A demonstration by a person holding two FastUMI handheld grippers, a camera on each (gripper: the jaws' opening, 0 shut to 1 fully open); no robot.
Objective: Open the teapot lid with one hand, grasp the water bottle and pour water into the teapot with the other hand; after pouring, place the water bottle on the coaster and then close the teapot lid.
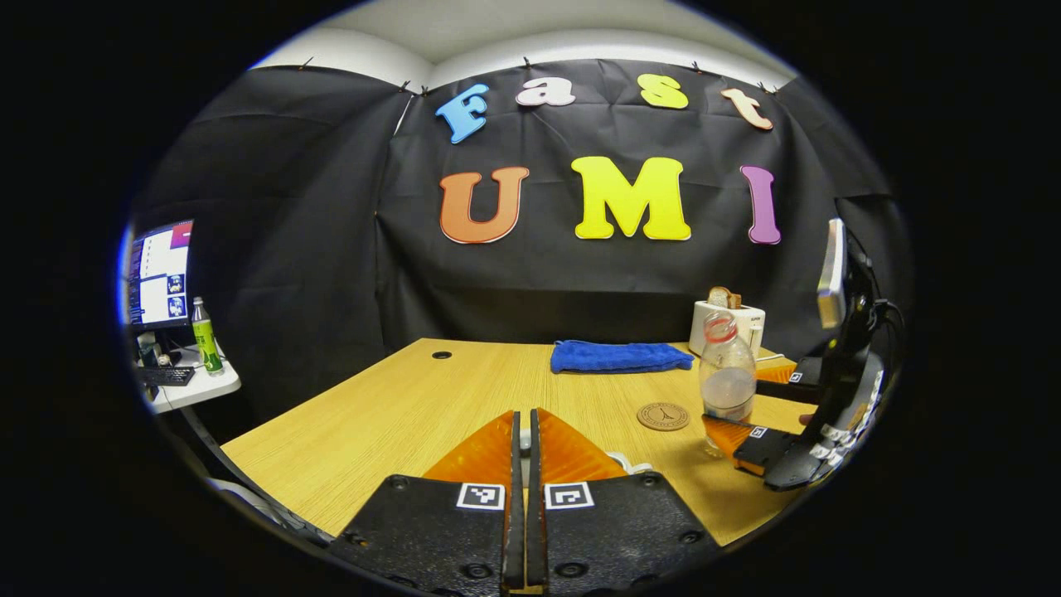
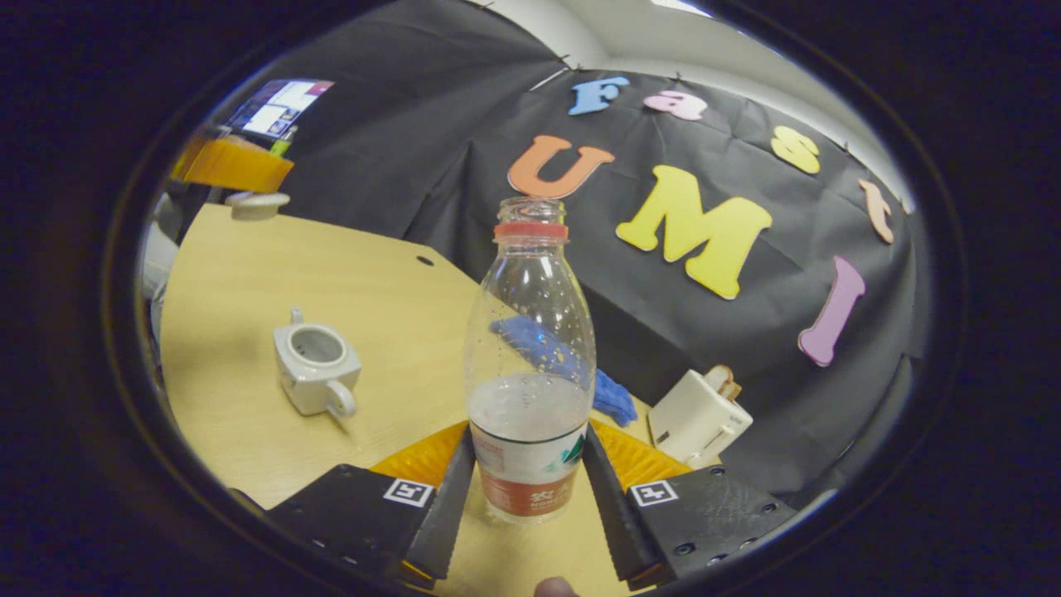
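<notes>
In the right gripper view we see the teapot at nine o'clock on the surface, its lid off — pinched in the left gripper, fingers nearly together. At centre, the right gripper clamps the water bottle — upright. In the left gripper view the coaster lies just beside the bottle.

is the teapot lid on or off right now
Off: the small white ceramic teapot shows an open round mouth, and the left tongs hold its white lid above.

The wooden table carries teapot, coaster, blue cloth, toaster.
</notes>
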